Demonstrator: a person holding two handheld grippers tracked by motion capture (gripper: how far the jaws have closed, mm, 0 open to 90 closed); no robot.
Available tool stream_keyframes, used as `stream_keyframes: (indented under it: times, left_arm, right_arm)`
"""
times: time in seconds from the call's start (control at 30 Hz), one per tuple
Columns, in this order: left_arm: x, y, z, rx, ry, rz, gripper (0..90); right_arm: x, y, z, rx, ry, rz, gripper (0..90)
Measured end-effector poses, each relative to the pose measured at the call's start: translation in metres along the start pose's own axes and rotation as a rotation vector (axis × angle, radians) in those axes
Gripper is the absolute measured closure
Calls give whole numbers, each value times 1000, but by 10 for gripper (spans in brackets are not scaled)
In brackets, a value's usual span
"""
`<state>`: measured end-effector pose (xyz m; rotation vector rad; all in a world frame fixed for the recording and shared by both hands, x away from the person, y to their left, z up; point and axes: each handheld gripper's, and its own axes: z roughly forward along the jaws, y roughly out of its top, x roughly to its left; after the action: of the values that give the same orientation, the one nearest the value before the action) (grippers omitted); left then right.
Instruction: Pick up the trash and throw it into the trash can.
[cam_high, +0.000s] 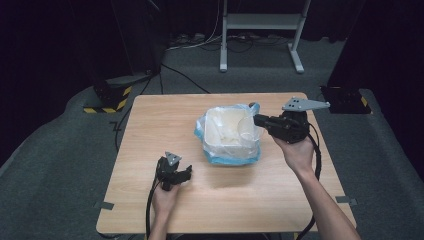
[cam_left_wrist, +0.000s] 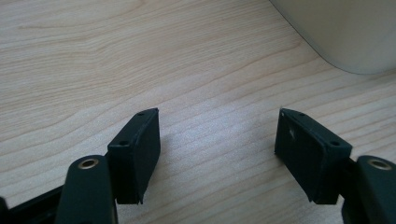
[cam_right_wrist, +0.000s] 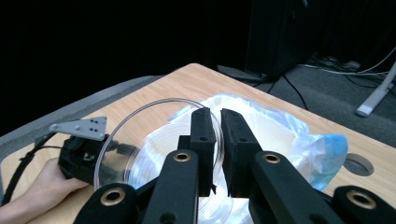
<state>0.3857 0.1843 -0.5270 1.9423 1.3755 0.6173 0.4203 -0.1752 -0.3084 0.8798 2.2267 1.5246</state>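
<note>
Over the bin, right gripper jaws clamping clear bowl; left gripper jaws wide, empty.

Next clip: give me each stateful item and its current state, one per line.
Left gripper: open, jaws wide apart over bare wood, holding nothing.
Right gripper: shut on the clear plastic dish's rim.
Clear plastic dish: lifted, tilted on edge above the bin.
White bin: upright, lined with a blue-edged bag.

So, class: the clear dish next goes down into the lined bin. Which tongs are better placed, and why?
The right tongs. They are shut on the clear dish, holding it over the lined bin. The left tongs are open with nothing between them, low over the table, apart from the bin.
</note>
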Motion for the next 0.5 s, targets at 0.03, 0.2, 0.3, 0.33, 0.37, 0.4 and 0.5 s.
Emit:
stream_keyframes:
  times: [0.03, 0.2, 0.3, 0.33, 0.37, 0.4, 0.5]
  left_arm:
    - [0, 0, 0, 0, 0, 0, 308]
    - [0, 0, 0, 0, 0, 0, 308]
    - [0, 0, 0, 0, 0, 0, 308]
    - [0, 0, 0, 0, 0, 0, 308]
    - [0, 0, 0, 0, 0, 0, 308]
    - [0, 0, 0, 0, 0, 0, 308]
    - [0, 0, 0, 0, 0, 0, 308]
  right_arm:
    - [-2, 1, 2, -5, -6, 3, 835]
    - [-7, 4, 9, -12, -21, 15, 835]
    - [-8, 5, 12, -14, -30, 16, 834]
    - [-8, 7, 14, -17, -43, 4, 834]
    - [-8, 7, 14, -17, -43, 4, 834]
    - [-9, 8, 18, -17, -46, 3, 834]
    - [-10, 8, 22, -12, -49, 8, 834]
